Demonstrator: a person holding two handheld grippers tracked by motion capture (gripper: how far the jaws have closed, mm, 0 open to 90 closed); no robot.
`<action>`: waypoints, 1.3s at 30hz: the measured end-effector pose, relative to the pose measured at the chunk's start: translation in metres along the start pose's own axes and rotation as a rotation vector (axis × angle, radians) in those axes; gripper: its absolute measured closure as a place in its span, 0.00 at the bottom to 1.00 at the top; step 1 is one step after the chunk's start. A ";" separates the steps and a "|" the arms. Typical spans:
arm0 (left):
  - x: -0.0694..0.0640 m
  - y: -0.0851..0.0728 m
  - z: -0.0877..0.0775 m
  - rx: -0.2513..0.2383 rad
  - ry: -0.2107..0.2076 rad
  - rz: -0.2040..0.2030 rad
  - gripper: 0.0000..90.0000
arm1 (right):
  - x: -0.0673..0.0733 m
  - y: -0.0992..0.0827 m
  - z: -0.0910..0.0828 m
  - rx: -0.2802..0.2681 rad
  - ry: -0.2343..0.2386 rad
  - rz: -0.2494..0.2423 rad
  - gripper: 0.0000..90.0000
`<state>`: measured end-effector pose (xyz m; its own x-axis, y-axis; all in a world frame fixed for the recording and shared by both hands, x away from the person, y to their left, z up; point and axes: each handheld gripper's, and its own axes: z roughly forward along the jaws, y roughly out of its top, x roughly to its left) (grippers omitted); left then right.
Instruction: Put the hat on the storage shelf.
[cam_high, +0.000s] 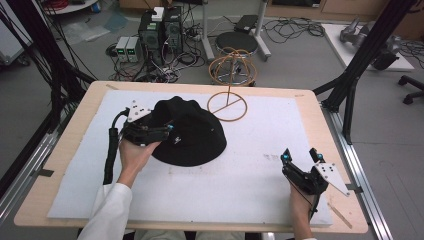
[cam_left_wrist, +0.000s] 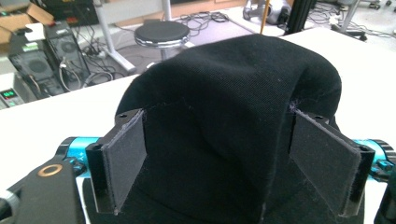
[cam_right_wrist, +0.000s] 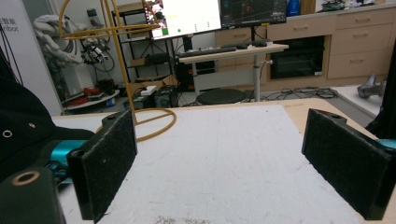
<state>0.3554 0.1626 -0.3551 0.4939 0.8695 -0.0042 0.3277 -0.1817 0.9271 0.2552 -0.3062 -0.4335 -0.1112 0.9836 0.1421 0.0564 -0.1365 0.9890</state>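
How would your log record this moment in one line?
left gripper: open, fingers around black hat | right gripper: open, empty | wire stand: bare

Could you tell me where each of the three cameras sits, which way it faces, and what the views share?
High view: fixed above the person's side, looking forward and down on the table; both forearms, left claw and right claw enter from below.
Left gripper view: rides the left claw, looking along its jaws, which flank the black hat.
Right gripper view: rides the right claw, looking across the white mat between open jaws, towards the desks.
Shared: the hat and the yellow wire stand appear in high and right gripper views.
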 end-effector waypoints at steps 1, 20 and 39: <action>-0.001 0.000 0.002 -0.001 -0.001 -0.007 0.22 | 0.000 0.000 0.000 0.002 0.001 0.004 0.11; -0.013 -0.014 0.032 0.067 0.012 -0.010 0.22 | 0.001 0.000 0.001 0.002 0.006 0.006 0.11; -0.021 -0.027 0.046 0.056 0.043 -0.064 0.35 | 0.001 -0.001 0.002 0.003 0.009 0.006 0.11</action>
<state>0.3731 0.1278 -0.3977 0.4358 0.8989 -0.0453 0.4023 -0.1496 0.9032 0.2573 -0.3053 -0.4340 -0.1194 0.9817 0.1483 0.0601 -0.1419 0.9880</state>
